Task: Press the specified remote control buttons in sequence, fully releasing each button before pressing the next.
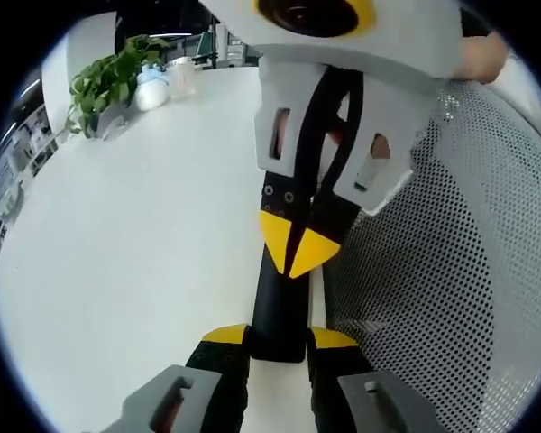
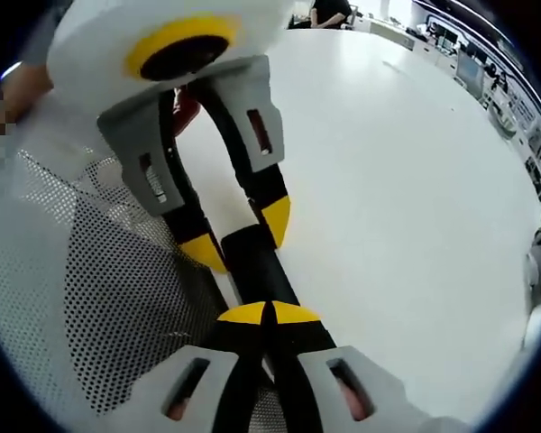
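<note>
- Left gripper view. Remote control (image 1: 279,302): a long, narrow black bar lying on the white table (image 1: 144,262), just beside the edge of the perforated white mesh (image 1: 433,289). The left gripper (image 1: 279,347) has its yellow-tipped jaws set to either side of the remote's near end, clamping it or close to that. The right gripper (image 1: 299,257) enters from above, jaws brought to a point and resting on the remote's middle. A potted plant (image 1: 104,86) stands at the table's far edge, well apart from the remote.
- Right gripper view. The right gripper (image 2: 269,313) shows tips touching, nothing between them, bearing down on the remote control (image 2: 257,262). The left gripper (image 2: 239,239) straddles the remote's far end; whether it truly pinches is hard to tell. Table (image 2: 406,198) lies beyond the remote, mesh (image 2: 117,307) alongside it.
- Handling, as a judgement: light, rigid, smooth plastic, apt to skid on the table; best held across its narrow sides at one end, with presses straight down.
</note>
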The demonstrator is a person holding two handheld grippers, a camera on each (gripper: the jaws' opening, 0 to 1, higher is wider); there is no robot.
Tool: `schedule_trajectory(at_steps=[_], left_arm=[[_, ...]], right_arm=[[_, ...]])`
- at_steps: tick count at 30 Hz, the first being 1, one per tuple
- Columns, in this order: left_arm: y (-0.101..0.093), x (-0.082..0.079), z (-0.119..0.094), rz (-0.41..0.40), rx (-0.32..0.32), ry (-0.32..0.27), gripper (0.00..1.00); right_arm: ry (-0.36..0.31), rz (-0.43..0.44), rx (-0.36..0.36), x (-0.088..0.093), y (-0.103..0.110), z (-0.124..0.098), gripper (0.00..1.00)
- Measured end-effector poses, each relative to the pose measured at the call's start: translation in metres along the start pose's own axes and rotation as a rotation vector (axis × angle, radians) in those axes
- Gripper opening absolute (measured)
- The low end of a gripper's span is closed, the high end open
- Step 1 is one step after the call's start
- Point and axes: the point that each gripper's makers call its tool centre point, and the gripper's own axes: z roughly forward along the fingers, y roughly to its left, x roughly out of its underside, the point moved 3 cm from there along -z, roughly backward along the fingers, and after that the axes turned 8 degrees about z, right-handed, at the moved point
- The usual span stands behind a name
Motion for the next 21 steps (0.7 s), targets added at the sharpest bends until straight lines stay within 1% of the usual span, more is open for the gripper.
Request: schedule_trajectory(at_steps=[2, 7, 16, 18, 21], left_arm=[[0.0000, 0.0000, 0.0001, 0.000, 0.000, 0.000, 0.25], [-0.0003, -0.0004, -0.0002, -0.001, 0.002, 0.003, 0.25], [-0.0001, -0.0004, -0.0003, -0.002, 0.003, 0.003, 0.25], [-0.0001, -0.0006, -0.0004, -0.003, 0.003, 0.004, 0.25], [0.0003, -0.0006, -0.0002, -0.008, 0.004, 0.004, 0.25]], right_arm=[[0.008, 0.027, -0.005, -0.0008, 0.0000, 0.0000, 0.00], [0.034, 0.059, -0.007, -0.0018, -0.0002, 0.0009, 0.00], [0.069, 0.073, 0.001, -0.0024, -0.0003, 0.0021, 0.00], [0.073, 0.088, 0.003, -0.0028, -0.0005, 0.0021, 0.00], [0.077, 0.067, 0.007, -0.0030, 0.0003, 0.0022, 0.00]])
